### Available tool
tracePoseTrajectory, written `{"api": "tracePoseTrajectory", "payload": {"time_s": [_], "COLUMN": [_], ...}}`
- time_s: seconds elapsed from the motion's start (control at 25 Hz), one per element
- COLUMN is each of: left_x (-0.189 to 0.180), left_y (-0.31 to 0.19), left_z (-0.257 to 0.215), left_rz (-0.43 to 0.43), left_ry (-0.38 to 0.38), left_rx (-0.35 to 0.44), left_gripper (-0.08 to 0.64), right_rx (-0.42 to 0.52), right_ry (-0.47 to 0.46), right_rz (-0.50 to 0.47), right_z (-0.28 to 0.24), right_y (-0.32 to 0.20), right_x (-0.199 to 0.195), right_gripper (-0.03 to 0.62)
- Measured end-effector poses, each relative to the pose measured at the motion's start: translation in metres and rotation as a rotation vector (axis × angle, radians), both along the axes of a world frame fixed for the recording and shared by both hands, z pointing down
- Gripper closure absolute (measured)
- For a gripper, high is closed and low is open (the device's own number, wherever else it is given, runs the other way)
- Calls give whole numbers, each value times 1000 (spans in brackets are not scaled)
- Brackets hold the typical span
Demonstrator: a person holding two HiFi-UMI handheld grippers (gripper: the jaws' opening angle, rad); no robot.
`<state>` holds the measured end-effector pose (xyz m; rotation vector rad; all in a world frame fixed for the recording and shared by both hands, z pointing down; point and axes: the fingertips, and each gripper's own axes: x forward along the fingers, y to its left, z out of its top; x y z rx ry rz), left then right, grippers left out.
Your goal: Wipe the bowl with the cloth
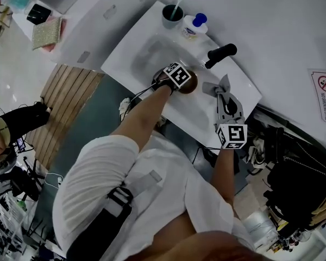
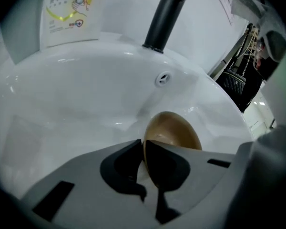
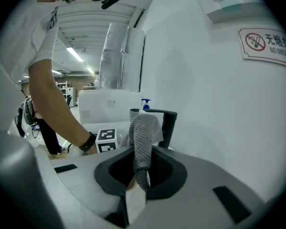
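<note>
- The right gripper (image 3: 139,175) is the one nearer to the person, and its jaws are clenched on the grey knitted cloth (image 3: 143,137); the cloth stands up from the jaws in a loose fold, over the right part of the white sink (image 2: 86,94) top, and it touches nothing else
- A little further, the left gripper (image 2: 144,147) points steeply down into the basin, and its jaws are pressed together on the thin rim of the bowl (image 2: 174,130)
- I judge that the step in hand is to secure the bowl: the cloth is apart from it, so the wiping itself is not yet begun
- The next move calls for the right gripper to carry the cloth across and down into the basin, while the left one holds the bowl firmly and turns its opening toward the cloth; the pinch on the rim is narrow, so strong pressing may make the bowl turn or slip
- The bowl is small, round and brown with a smooth, slightly shiny surface; it is tilted on its edge inside the basin, and I cannot tell if it is wet or dirty
- Behind the bowl stands the black faucet (image 2: 164,18), and at the far end of the sink top are a soap bottle (image 1: 194,26) with a blue pump and a dark cup (image 1: 172,16), both well apart from the work
</note>
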<state>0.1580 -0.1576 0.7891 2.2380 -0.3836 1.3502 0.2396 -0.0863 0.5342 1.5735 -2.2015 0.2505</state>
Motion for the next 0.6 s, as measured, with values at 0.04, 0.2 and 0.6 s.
{"api": "tracePoseTrajectory", "payload": {"time_s": [0.04, 0.2, 0.6], "left_x": [0, -11, -55], "left_y": [1, -1, -5], "left_z": [-5, -35, -145], "left_rz": [-1, -27, -94], "left_ry": [11, 72, 128], "left_rx": [5, 47, 190], "left_gripper": [537, 538, 538], "right_rx": [1, 9, -113], "right_ry": [-1, -31, -61], "right_rz": [0, -32, -199], "right_z": [-1, -8, -8], "right_y": [0, 1, -24], "right_x": [0, -12, -75], "right_gripper": [549, 548, 548]}}
